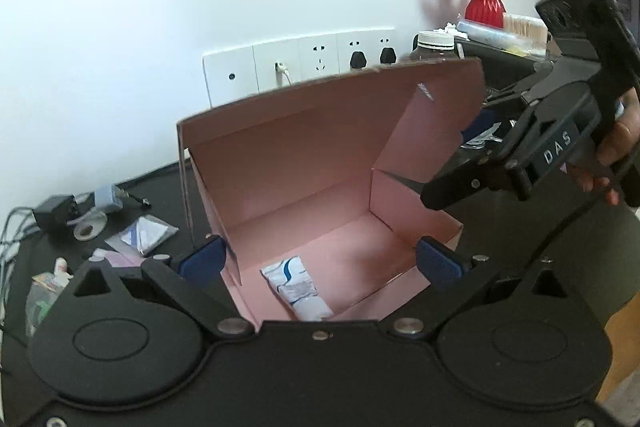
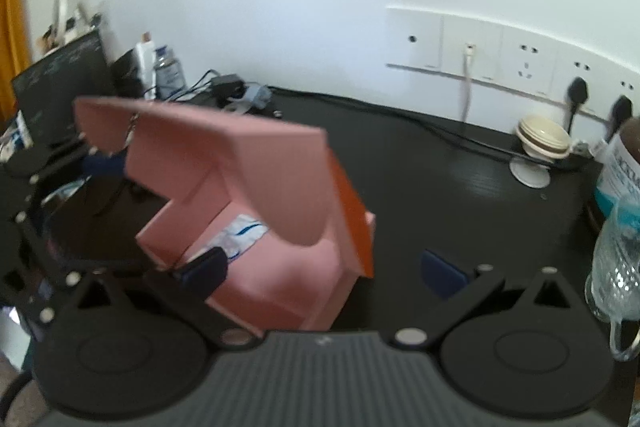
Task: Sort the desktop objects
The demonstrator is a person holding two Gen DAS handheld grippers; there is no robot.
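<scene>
Black desktop [image 1: 500, 227], shown partly sorted. Open pink cardboard box [image 1: 320, 163] set at centre, lid raised. White-and-blue squeeze tube [image 1: 298, 287] already laid on box floor. Foil sachets [image 1: 142, 233], tape roll [image 1: 89, 229], black adapter [image 1: 54, 215] left outside, at box's left. Left gripper [image 1: 320, 261] spread, empty, over box. Right gripper [image 2: 324, 267] spread; contact with lid probable, blurred.

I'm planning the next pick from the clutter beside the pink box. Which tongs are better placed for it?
Probably the left tongs: they are open and empty, with the small packets lying just to their left. The right tongs, also open, sit on the pink box's far side from those packets.
</scene>
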